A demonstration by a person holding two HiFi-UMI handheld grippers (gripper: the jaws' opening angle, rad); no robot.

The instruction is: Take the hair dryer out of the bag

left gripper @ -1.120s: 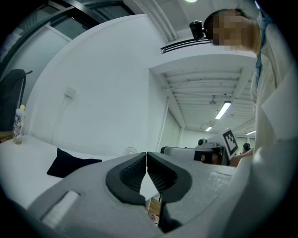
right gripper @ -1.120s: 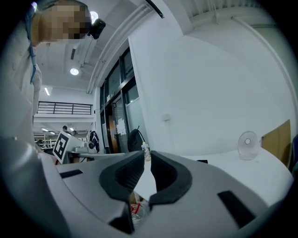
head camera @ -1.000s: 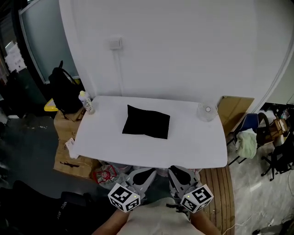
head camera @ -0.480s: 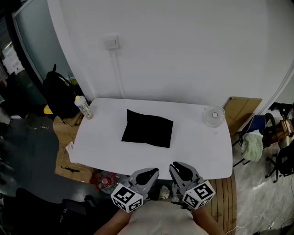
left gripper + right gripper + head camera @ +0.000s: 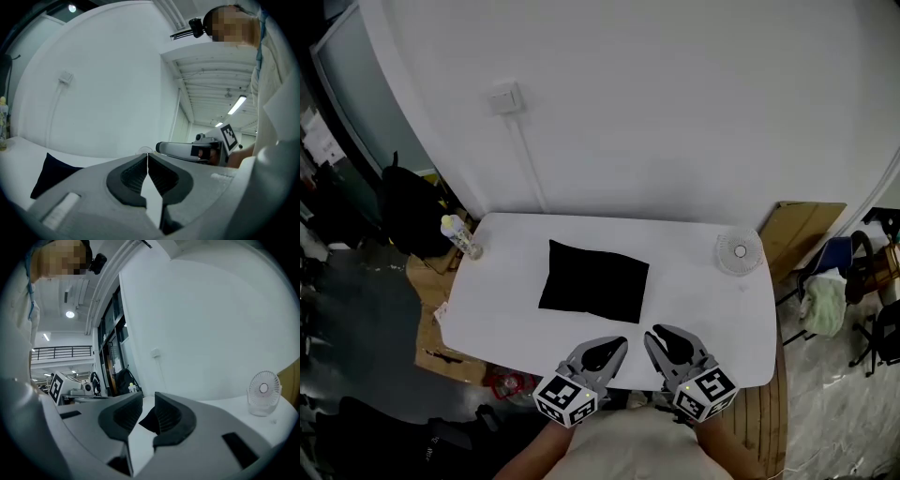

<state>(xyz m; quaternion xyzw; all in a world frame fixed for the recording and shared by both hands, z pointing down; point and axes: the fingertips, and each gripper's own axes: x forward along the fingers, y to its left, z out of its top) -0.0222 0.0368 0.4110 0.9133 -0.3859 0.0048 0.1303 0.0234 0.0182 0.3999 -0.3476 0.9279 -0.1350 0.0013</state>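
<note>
A flat black bag (image 5: 593,280) lies in the middle of the white table (image 5: 497,291); the hair dryer is nowhere in sight. The bag also shows at the lower left in the left gripper view (image 5: 51,173) and between the jaws in the right gripper view (image 5: 148,420). My left gripper (image 5: 617,344) hovers at the table's near edge, short of the bag, jaws pressed together and empty. My right gripper (image 5: 654,335) is beside it; its jaws have just been opening to a narrow gap, with nothing held.
A small white fan (image 5: 739,252) stands at the table's back right corner. A bottle (image 5: 460,236) stands at the back left corner. A black backpack (image 5: 408,208) and cardboard (image 5: 427,281) sit on the floor at left; chairs and clutter (image 5: 844,291) at right.
Both grippers have moved forward from below the table's near edge to over it, toward the bag. The right jaws have parted slightly.
</note>
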